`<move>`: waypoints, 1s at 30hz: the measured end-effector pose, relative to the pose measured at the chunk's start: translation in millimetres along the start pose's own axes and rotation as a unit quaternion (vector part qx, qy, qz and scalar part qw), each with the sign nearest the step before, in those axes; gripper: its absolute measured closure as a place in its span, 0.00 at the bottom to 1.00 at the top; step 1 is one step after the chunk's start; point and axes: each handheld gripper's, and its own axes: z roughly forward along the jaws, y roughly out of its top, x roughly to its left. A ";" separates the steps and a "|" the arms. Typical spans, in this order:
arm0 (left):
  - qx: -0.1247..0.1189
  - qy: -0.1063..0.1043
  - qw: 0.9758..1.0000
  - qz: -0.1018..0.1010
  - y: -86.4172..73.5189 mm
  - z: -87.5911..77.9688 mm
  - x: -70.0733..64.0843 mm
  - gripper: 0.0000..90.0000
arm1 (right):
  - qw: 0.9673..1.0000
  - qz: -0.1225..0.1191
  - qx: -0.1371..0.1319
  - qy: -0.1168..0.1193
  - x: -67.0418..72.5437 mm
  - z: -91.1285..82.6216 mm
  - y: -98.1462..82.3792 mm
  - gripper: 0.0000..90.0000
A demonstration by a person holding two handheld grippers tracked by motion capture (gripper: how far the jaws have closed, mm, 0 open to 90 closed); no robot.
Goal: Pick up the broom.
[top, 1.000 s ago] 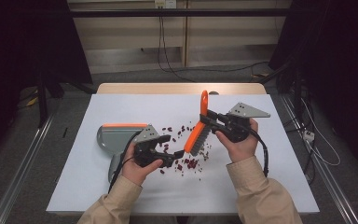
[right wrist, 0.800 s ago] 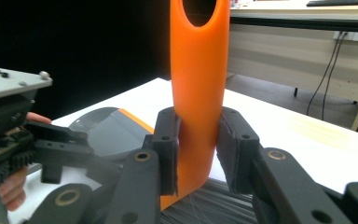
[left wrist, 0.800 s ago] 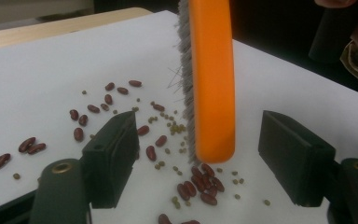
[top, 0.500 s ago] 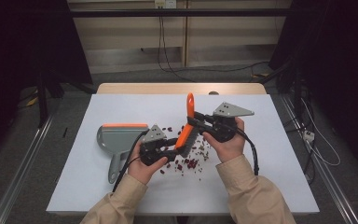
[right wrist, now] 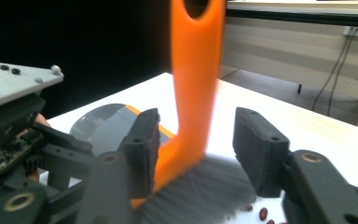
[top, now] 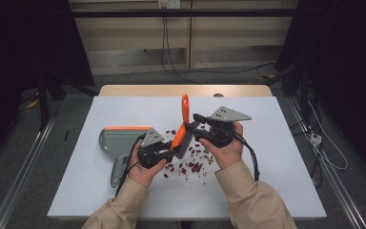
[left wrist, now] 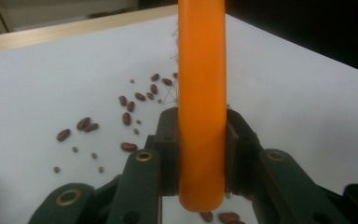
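Handover of the brush (top: 182,129) above scattered beans (top: 193,166) on the tabletop (top: 276,157): left claw (left wrist: 202,140) has just clenched on its orange handle; right claw (right wrist: 198,154) has just been opening, releasing it.

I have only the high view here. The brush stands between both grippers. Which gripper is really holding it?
Observer: The left gripper. In its own view both pads press on the orange handle of the brush.
Operator: And the right one?
Observer: The right gripper has just been opening; a gap shows between its right pad and the handle.
Operator: Is something behind the brush?
Observer: The right gripper view shows the grey dustpan with its orange edge, beyond the handle.
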 end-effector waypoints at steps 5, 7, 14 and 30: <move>-0.009 0.018 1.000 -0.008 1.0 -5.2 3.3 0.79 | 1.000 0.020 0.001 -0.005 0.4 -1.2 -6.3 0.48; -0.011 0.020 1.000 -0.005 1.0 -5.4 3.0 0.79 | 0.999 0.031 0.004 -0.005 2.5 3.0 -11.8 0.46; -0.012 0.028 1.000 0.001 0.9 -4.7 0.6 0.79 | 0.999 0.046 0.012 -0.006 9.6 14.1 -21.1 0.41; -0.033 0.042 0.998 0.014 1.4 -4.2 -18.0 0.76 | 0.990 0.107 0.028 -0.082 23.0 43.9 -27.0 0.38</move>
